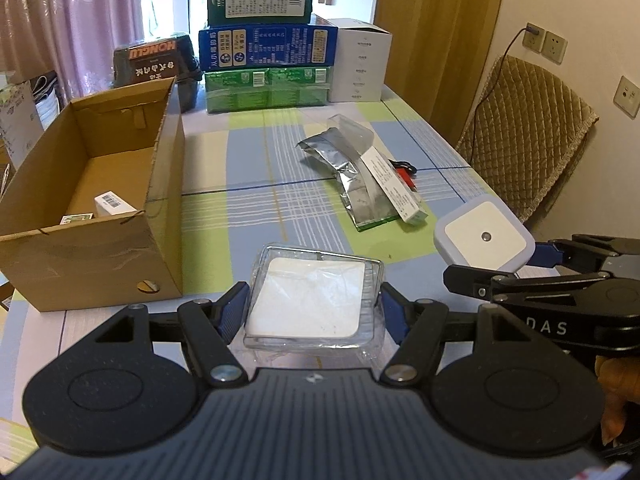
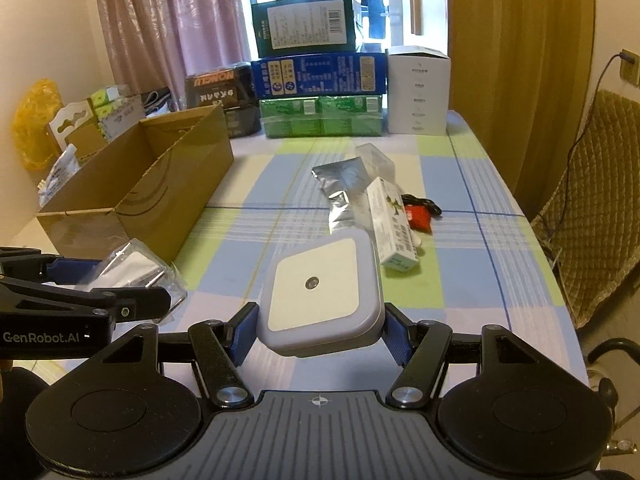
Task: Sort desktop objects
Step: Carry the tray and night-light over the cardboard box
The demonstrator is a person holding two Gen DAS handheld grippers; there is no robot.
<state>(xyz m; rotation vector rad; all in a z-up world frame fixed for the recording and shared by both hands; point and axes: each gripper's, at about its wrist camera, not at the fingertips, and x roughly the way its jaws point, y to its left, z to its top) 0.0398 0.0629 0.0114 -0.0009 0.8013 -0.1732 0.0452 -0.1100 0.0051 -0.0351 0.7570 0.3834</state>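
Note:
My left gripper point(image 1: 314, 312) is shut on a clear plastic case point(image 1: 316, 300) with a white pad inside, held above the table's near edge. To its right, my right gripper point(image 2: 320, 330) is shut on a square white night light point(image 2: 322, 296) with a small round sensor; that light point(image 1: 484, 238) also shows in the left wrist view. An open cardboard box point(image 1: 100, 208) stands at the left with a white barcoded box point(image 1: 114, 204) inside. On the checked tablecloth point(image 1: 256, 160) lie a silver foil pouch point(image 1: 344, 168), a long white carton point(image 2: 394, 228) and a red clip point(image 2: 420, 214).
Stacked green and blue cartons point(image 1: 264, 40) and a white box point(image 1: 360, 60) stand at the table's far end, with a dark box point(image 1: 156, 60) beside them. A padded chair point(image 1: 528, 136) stands right of the table. A hand point(image 1: 614, 392) shows at the right.

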